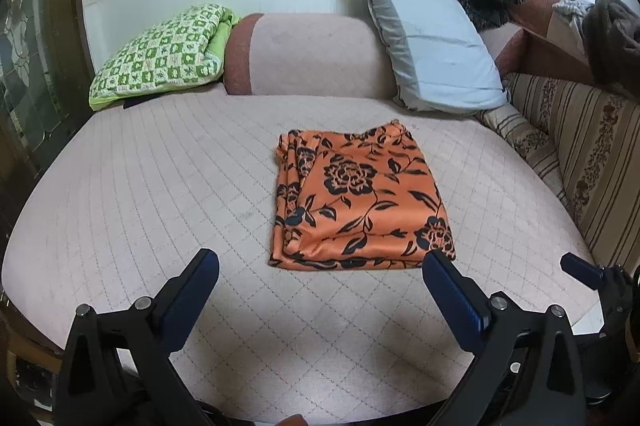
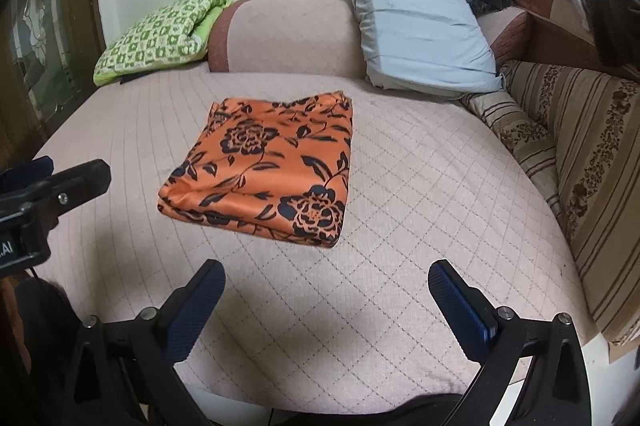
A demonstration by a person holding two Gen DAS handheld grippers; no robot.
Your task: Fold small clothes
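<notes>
Folded orange black-flowered satin garment point(image 1: 360, 197): light, limp, probably slippery; best pinched at layered edges. Left gripper point(image 1: 320, 266), right gripper point(image 2: 326, 276) spread wide, empty.

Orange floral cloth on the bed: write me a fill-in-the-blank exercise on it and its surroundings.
1. The orange floral cloth lies ____ on the quilted bed cover.
2. Both the left gripper and the right gripper stand ____, holding nothing.
3. The light blue pillow leans behind the cloth; the checked bundle at the far left is ____ and white.

Missing words: folded; open; green
</notes>
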